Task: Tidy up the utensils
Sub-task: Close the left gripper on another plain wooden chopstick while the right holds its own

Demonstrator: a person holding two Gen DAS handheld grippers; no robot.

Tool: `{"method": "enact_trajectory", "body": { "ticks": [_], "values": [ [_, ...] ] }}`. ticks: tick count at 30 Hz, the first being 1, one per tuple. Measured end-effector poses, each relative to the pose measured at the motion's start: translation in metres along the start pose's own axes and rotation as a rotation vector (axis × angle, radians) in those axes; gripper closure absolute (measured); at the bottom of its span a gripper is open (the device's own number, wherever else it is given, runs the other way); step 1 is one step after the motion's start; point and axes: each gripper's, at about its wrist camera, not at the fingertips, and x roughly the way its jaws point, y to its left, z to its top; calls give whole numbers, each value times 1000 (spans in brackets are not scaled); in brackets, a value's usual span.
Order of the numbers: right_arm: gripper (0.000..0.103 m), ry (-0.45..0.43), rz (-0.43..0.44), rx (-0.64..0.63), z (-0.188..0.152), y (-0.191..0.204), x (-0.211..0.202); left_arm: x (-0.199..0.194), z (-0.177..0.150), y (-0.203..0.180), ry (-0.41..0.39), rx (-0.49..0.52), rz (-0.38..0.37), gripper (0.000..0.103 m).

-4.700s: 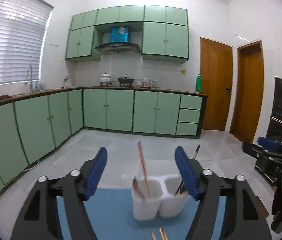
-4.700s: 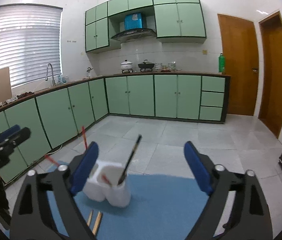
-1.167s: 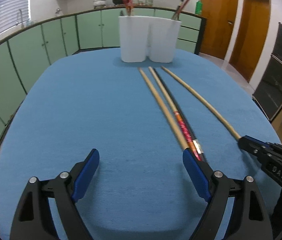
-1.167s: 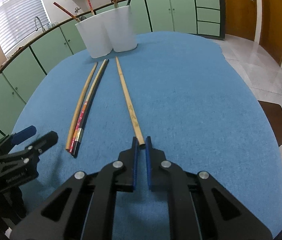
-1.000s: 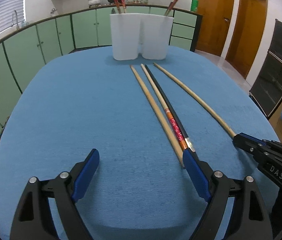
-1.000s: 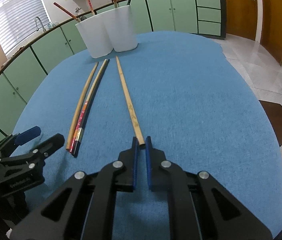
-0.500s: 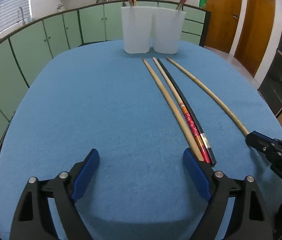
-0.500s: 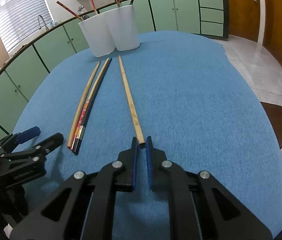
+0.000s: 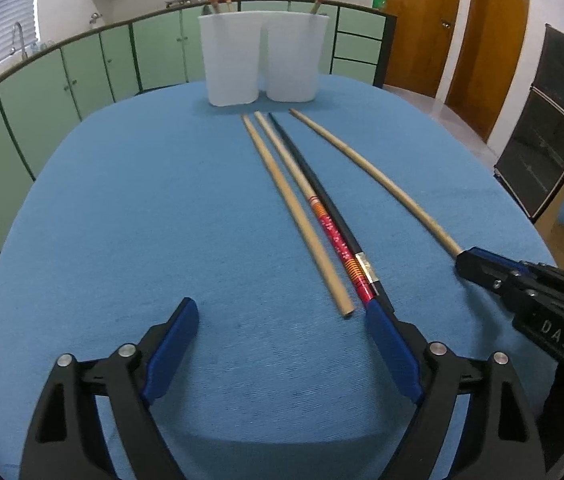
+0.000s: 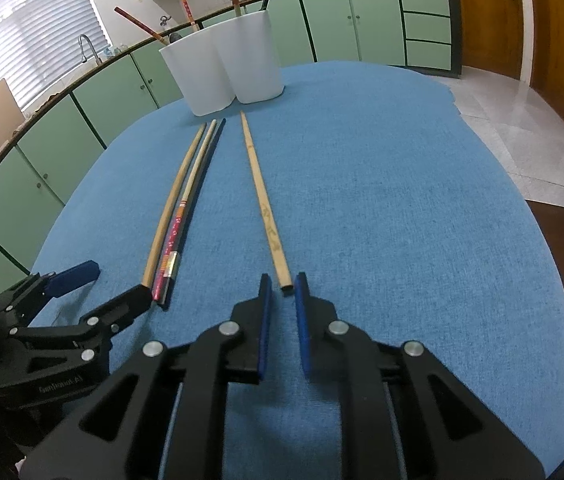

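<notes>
Right tool (image 10: 282,294), clamped on the lone bamboo chopstick (image 10: 262,204) half a second ago, now stands slightly apart around its near end; chopstick lies mid-surface (image 10: 402,200), so grasp is released or being reset. Left tool (image 9: 282,344) stays wide apart by the three-chopstick bundle (image 9: 314,216), holder (image 9: 261,64) at far edge.

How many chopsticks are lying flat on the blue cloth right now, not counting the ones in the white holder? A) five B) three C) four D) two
C: three lie side by side, a plain wooden chopstick, a red-patterned chopstick and a black chopstick, and a separate light wooden chopstick lies apart on the blue tablecloth, its near end between the fingers of the right gripper.
</notes>
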Motion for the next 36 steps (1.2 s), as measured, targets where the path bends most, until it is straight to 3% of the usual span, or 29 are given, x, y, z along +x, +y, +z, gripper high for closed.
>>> {"method": "enact_trajectory", "body": {
  "ticks": [7,10,14,16,21,27,31,33,36],
  "values": [
    [90,3,10,-5,1,-2,0,3,1,1,5,-11,36,20],
    [86,7,13,-23,1,1,1,2,1,0,-4,-13,49,30],
    [76,13,15,-76,0,8,0,-1,1,4,-21,-34,43,53],
    [68,14,24,-105,-2,10,-2,-2,0,6,-24,-40,38,55],
    [67,2,26,-86,-4,-2,-7,-4,-2,9,-30,-54,27,55],
    [69,6,3,-105,3,3,1,-1,1,8,-28,-62,38,54],
    [85,16,3,-123,6,8,8,1,3,6,-28,-56,50,57],
    [96,21,0,-117,8,7,10,1,4,6,-31,-66,47,73],
    [96,19,11,-111,8,5,10,2,4,5,-33,-62,40,91]
  ]
}}
